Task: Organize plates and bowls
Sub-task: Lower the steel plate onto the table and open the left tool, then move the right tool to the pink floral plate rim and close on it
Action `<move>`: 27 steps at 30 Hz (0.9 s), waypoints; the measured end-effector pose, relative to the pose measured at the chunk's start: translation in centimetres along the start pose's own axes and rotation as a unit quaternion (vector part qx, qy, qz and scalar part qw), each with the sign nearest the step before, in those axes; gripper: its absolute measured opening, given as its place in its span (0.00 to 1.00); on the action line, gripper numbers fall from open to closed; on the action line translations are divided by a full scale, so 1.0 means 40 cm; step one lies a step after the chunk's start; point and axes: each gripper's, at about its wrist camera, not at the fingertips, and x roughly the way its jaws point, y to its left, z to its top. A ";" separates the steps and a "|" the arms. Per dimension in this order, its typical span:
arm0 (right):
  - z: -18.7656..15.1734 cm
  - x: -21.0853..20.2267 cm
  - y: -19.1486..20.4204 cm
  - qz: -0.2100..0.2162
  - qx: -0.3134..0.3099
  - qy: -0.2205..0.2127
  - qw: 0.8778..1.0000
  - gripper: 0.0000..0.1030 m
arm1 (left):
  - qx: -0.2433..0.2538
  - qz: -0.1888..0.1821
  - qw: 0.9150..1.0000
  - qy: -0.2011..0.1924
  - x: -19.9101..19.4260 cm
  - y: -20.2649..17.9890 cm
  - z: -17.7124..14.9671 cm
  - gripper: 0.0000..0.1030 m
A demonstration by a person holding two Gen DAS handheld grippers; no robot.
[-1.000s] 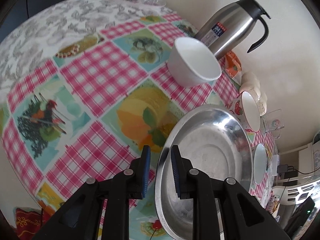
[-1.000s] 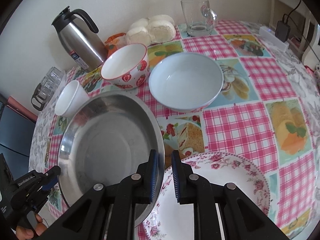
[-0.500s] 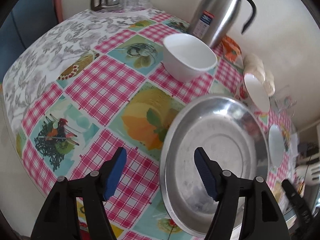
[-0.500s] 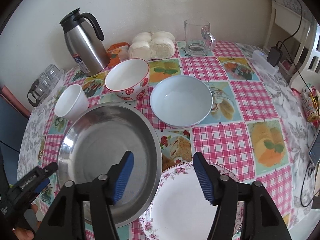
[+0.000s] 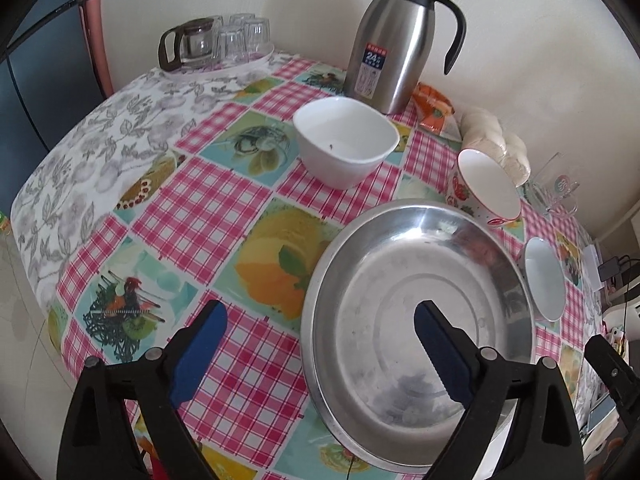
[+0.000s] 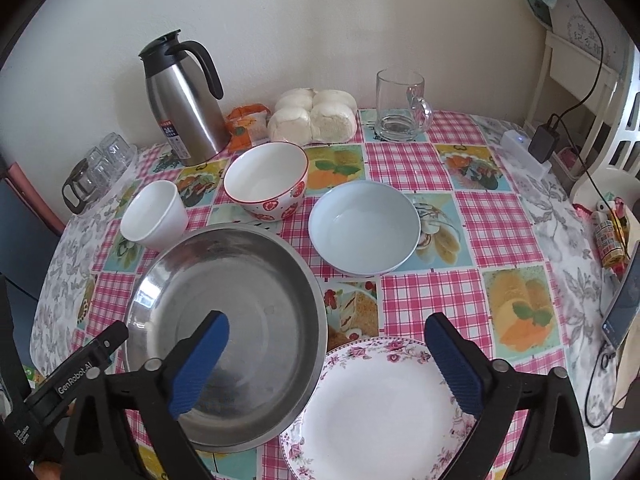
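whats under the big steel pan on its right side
The steel pan has its right edge lying over the rim of the floral plate. The rest sits on the tablecloth; whatever else lies beneath the pan is hidden.

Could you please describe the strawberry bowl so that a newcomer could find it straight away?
Start at the steel thermos jug by the wall. Just in front of it, right of the plain white cup, stands the strawberry bowl. Only it has a red rim and red strawberries painted outside.
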 end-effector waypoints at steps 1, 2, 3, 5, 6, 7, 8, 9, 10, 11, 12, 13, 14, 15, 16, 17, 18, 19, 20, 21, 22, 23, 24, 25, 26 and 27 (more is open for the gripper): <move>0.000 -0.001 -0.001 0.001 -0.003 -0.001 1.000 1.00 | 0.000 -0.002 1.000 -0.005 -0.004 0.001 0.000 0.93; -0.001 -0.002 -0.001 0.002 -0.005 -0.002 1.000 1.00 | -0.001 -0.004 1.000 -0.012 -0.007 0.001 0.000 0.93; -0.002 -0.003 -0.001 0.003 -0.006 -0.001 1.000 1.00 | 0.000 -0.004 1.000 -0.020 -0.012 0.000 0.000 0.93; -0.005 -0.005 -0.001 0.003 -0.009 -0.001 1.000 1.00 | 0.006 -0.002 0.999 -0.038 -0.024 -0.004 -0.001 0.93; -0.007 -0.006 -0.001 0.003 -0.010 -0.002 1.000 1.00 | 0.010 -0.004 0.999 -0.047 -0.030 -0.007 -0.001 0.93; -0.008 -0.007 -0.001 0.002 -0.012 -0.003 1.000 1.00 | 0.012 -0.005 0.999 -0.051 -0.033 -0.009 -0.001 0.93; -0.010 -0.009 0.000 0.003 -0.014 -0.003 1.000 1.00 | 0.014 -0.009 0.998 -0.055 -0.037 -0.012 -0.001 0.93; -0.010 -0.009 0.000 0.003 -0.015 -0.003 1.000 1.00 | 0.015 -0.014 0.998 -0.061 -0.041 -0.014 -0.001 0.93; -0.011 -0.010 -0.001 0.004 -0.016 -0.003 1.000 1.00 | 0.016 -0.018 0.998 -0.065 -0.044 -0.016 -0.001 0.93; -0.013 -0.012 -0.003 0.005 -0.015 -0.004 1.000 1.00 | 0.017 -0.024 0.997 -0.072 -0.050 -0.018 -0.001 0.93; -0.013 -0.014 -0.006 0.006 -0.013 -0.005 1.000 1.00 | 0.018 -0.029 0.996 -0.080 -0.054 -0.020 -0.001 0.93; -0.015 -0.016 -0.010 0.006 -0.010 -0.007 1.000 1.00 | 0.021 -0.034 0.995 -0.090 -0.062 -0.024 -0.002 0.93; -0.016 -0.019 -0.015 0.007 -0.005 -0.010 1.000 1.00 | 0.024 -0.039 0.994 -0.101 -0.072 -0.029 -0.003 0.93; -0.018 -0.023 -0.020 0.009 -0.002 -0.013 1.000 1.00 | 0.030 -0.046 0.992 -0.115 -0.084 -0.036 -0.005 0.93; -0.019 -0.027 -0.027 0.013 0.002 -0.016 1.000 1.00 | 0.034 -0.052 0.991 -0.121 -0.092 -0.042 -0.007 0.93; -0.019 -0.032 -0.032 0.018 0.004 -0.019 1.000 1.00 | 0.043 -0.063 0.989 -0.127 -0.102 -0.051 -0.009 0.93; -0.021 -0.037 -0.039 0.022 0.006 -0.022 0.999 1.00 | 0.050 -0.071 0.988 -0.130 -0.109 -0.060 -0.011 0.93; -0.023 -0.043 -0.047 0.026 0.009 -0.025 0.999 1.00 | 0.060 -0.079 0.986 -0.134 -0.120 -0.073 -0.015 0.93; -0.026 -0.050 -0.061 0.026 0.017 -0.029 0.999 1.00 | 0.067 -0.084 0.985 -0.135 -0.127 -0.083 -0.018 0.93; -0.029 -0.055 -0.074 0.022 0.024 -0.032 0.999 1.00 | 0.079 -0.095 0.983 -0.137 -0.136 -0.096 -0.024 0.93; -0.031 -0.061 -0.089 0.018 0.032 -0.035 0.999 1.00 | 0.087 -0.102 0.981 -0.139 -0.142 -0.106 -0.028 0.93; -0.034 -0.066 -0.108 0.013 0.042 -0.037 0.998 1.00 | 0.097 -0.110 0.979 -0.140 -0.150 -0.119 -0.034 0.93; -0.037 -0.072 -0.124 0.009 0.050 -0.039 0.998 1.00 | 0.108 -0.118 0.977 -0.142 -0.158 -0.133 -0.041 0.94; -0.039 -0.079 -0.141 0.007 0.057 -0.041 0.997 1.00 | 0.115 -0.123 0.976 -0.141 -0.163 -0.142 -0.045 0.93; -0.042 -0.089 -0.162 0.004 0.067 -0.045 0.997 1.00 | 0.126 -0.130 0.974 -0.137 -0.169 -0.159 -0.053 0.93; -0.046 -0.098 -0.176 0.002 0.073 -0.048 0.996 1.00 | 0.133 -0.134 0.973 -0.133 -0.174 -0.172 -0.060 0.93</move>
